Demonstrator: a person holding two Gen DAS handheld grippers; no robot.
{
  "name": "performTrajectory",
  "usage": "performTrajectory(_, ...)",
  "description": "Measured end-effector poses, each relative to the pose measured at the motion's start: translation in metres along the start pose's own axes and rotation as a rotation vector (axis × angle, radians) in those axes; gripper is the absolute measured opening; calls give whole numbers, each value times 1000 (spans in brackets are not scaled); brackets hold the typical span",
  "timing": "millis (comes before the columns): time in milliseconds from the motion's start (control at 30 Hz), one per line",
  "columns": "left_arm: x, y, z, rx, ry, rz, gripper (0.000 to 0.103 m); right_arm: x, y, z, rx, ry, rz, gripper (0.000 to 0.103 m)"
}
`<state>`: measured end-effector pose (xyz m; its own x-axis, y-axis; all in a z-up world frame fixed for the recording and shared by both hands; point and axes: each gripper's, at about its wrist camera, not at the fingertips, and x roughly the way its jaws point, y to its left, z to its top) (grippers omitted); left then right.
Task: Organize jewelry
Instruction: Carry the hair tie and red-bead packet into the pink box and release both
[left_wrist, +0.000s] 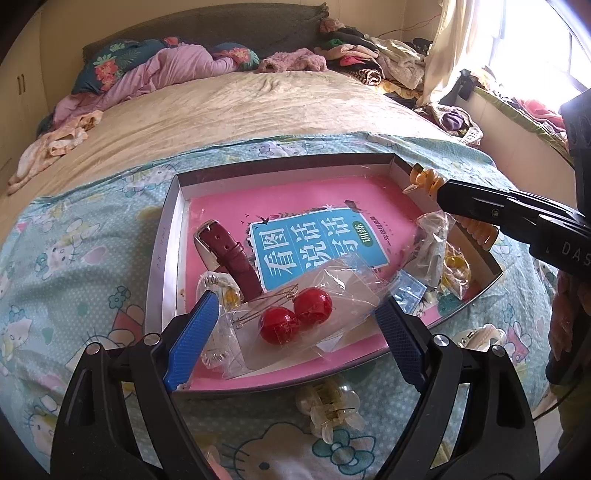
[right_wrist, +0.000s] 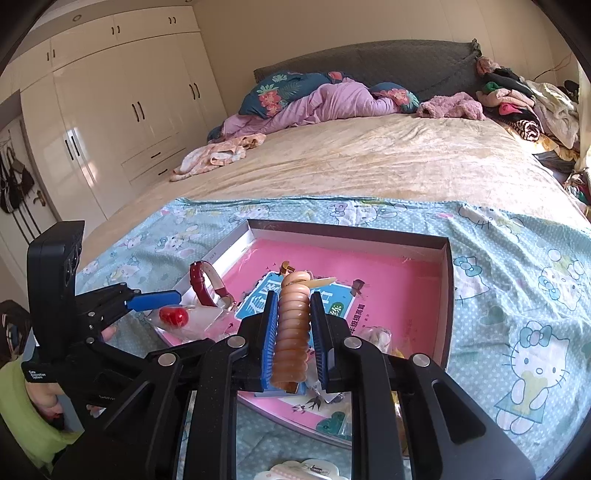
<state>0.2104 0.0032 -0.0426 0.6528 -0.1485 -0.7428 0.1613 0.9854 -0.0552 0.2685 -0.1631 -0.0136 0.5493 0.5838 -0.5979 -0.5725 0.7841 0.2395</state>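
Observation:
A shallow grey box (left_wrist: 162, 236) with a pink book (left_wrist: 317, 192) inside lies on the Hello Kitty sheet; it also shows in the right wrist view (right_wrist: 448, 295). My left gripper (left_wrist: 295, 317) is open, its blue fingers either side of a clear bag with two red ball earrings (left_wrist: 295, 314), low over the box's near edge. A dark red watch strap (left_wrist: 232, 254) lies in the box at left. My right gripper (right_wrist: 293, 332) is shut on an orange spiral hair clip (right_wrist: 293, 325), held above the box; it shows in the left wrist view (left_wrist: 428, 182) over the box's right corner.
Small clear bags of jewelry (left_wrist: 436, 247) lie at the box's right side. A clear flower hair claw (left_wrist: 328, 410) and a white clip (left_wrist: 480, 336) lie on the sheet in front of the box. Clothes are piled at the bed's head and right. Wardrobes (right_wrist: 110, 122) stand left.

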Motion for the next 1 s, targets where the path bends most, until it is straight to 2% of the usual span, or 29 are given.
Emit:
performTrajectory(900, 16, 13, -7, -28, 35, 1, 79, 41, -2, -19, 26, 124, 9, 18)
performTrajectory(967, 16, 13, -7, -29, 37, -1, 79, 38, -2, -19, 28, 119, 9, 19)
performTrajectory(1000, 15, 13, -7, -31, 38, -2, 79, 35, -1, -19, 29, 113, 8, 24)
